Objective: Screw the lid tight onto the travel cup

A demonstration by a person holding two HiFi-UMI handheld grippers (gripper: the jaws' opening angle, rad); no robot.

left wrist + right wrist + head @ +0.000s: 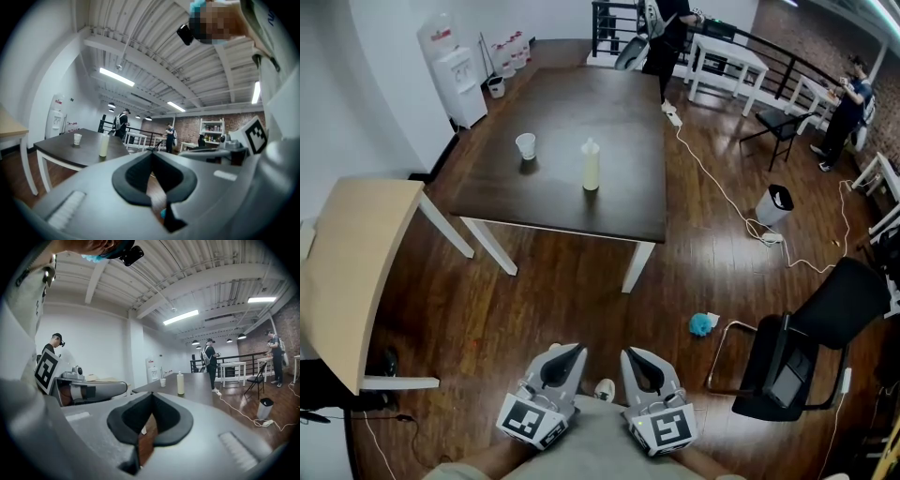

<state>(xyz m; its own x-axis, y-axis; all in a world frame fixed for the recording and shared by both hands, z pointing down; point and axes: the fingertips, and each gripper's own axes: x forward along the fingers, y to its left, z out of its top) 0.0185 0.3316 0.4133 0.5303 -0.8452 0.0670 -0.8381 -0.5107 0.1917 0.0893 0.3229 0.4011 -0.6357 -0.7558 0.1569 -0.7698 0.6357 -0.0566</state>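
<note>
A tall pale travel cup [591, 165] stands upright near the middle of the dark table [609, 211], with a small white cup-shaped piece [526, 145] to its left. Both show far off in the left gripper view, the travel cup [104, 145] and the white piece [77, 138], and in the right gripper view, the travel cup [180, 383] and the white piece [162, 382]. My left gripper [577, 351] and right gripper [629, 355] hang side by side close to my body, well short of the table. Both are shut with nothing in them.
A light wooden table [356, 272] stands at the left. A black office chair [811, 347] is at the right, with a blue object [703, 324] on the floor near it. A white cable [722, 192] runs across the floor. A water dispenser [455, 70] and people stand at the far side.
</note>
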